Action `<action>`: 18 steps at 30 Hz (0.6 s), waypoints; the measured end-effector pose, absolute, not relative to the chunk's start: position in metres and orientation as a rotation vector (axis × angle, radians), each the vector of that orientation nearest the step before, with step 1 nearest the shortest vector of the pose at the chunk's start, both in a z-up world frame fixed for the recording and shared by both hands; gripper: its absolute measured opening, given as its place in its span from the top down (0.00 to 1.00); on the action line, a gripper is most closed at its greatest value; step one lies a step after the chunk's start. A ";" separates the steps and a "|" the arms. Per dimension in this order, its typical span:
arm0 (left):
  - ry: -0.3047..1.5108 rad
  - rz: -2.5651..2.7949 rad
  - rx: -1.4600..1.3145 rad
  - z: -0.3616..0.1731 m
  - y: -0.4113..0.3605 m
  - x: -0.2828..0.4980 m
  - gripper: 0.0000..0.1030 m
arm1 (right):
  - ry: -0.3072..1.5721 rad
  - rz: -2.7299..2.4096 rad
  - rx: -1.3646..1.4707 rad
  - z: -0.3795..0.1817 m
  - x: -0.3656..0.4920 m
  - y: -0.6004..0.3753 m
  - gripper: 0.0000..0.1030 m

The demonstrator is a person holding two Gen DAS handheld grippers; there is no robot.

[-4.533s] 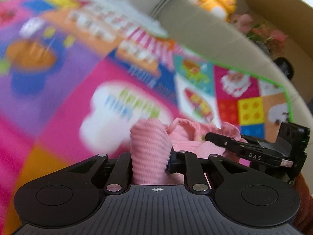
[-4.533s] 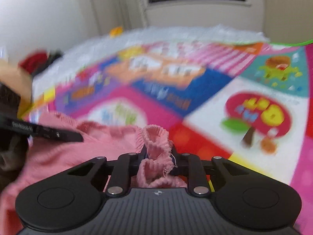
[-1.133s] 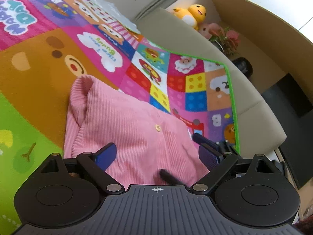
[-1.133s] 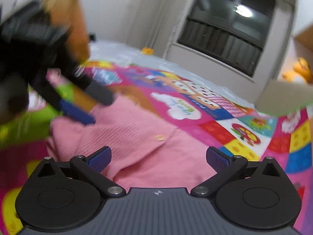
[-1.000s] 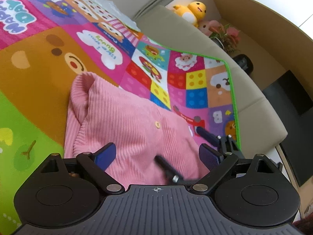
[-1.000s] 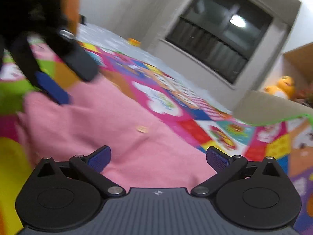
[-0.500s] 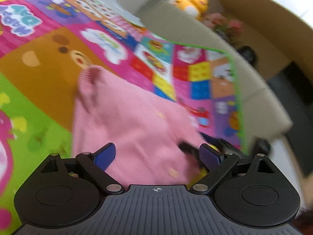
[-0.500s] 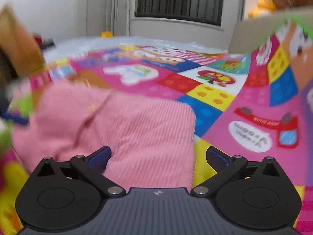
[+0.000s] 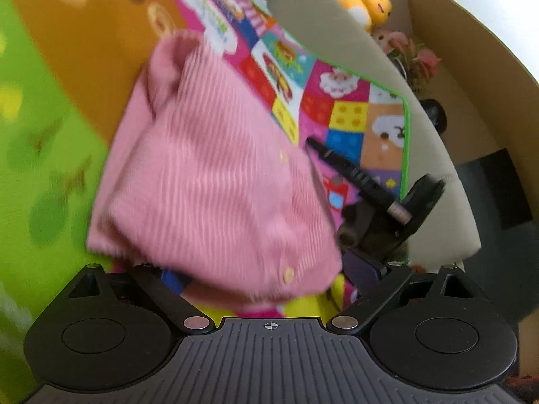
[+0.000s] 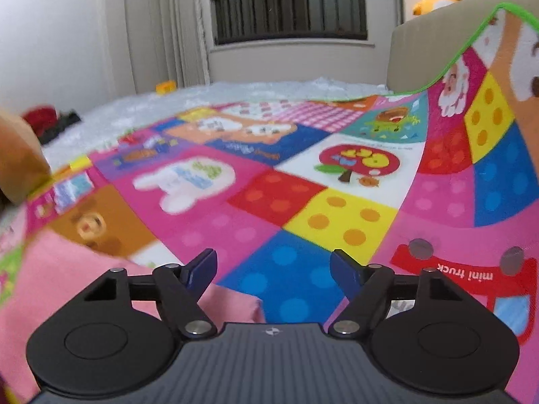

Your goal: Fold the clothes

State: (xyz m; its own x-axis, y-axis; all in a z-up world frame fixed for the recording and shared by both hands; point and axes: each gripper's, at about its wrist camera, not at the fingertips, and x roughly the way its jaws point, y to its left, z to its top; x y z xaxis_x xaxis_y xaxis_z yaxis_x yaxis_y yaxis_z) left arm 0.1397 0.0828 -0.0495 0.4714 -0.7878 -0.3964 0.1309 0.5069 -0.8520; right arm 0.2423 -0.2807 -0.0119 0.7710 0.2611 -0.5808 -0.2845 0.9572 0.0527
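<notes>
My left gripper (image 9: pixel 269 272) hangs with jaws apart over the sweater (image 9: pixel 215 181) on the mat (image 9: pixel 50 101). My right gripper (image 10: pixel 273 269), jaws apart, sees only its corner (image 10: pixel 67 286) leftward.

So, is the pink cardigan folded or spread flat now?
Folded, roughly: the pink cardigan lies as a compact bundle on the play mat, no sleeves spread out.

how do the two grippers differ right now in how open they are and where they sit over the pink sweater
The left gripper is spread wide, while the right gripper is open more narrowly. The left gripper sits over the pink sweater, whose hem covers part of its left finger; the right gripper is past the sweater's corner, over the play mat. Both are open and hold nothing.
</notes>
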 end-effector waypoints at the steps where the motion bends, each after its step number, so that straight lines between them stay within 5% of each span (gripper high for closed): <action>1: 0.898 -0.653 -0.852 -0.048 0.084 0.147 0.08 | 0.638 0.295 -0.053 -0.018 0.244 -0.281 0.27; 15: 0.849 -0.558 -0.559 -0.025 0.061 0.317 0.09 | 0.651 0.292 -0.124 -0.032 0.148 -0.264 0.26; 18: 0.823 -0.547 -0.534 -0.016 0.061 0.318 0.08 | 0.644 0.333 -0.144 -0.032 0.132 -0.246 0.19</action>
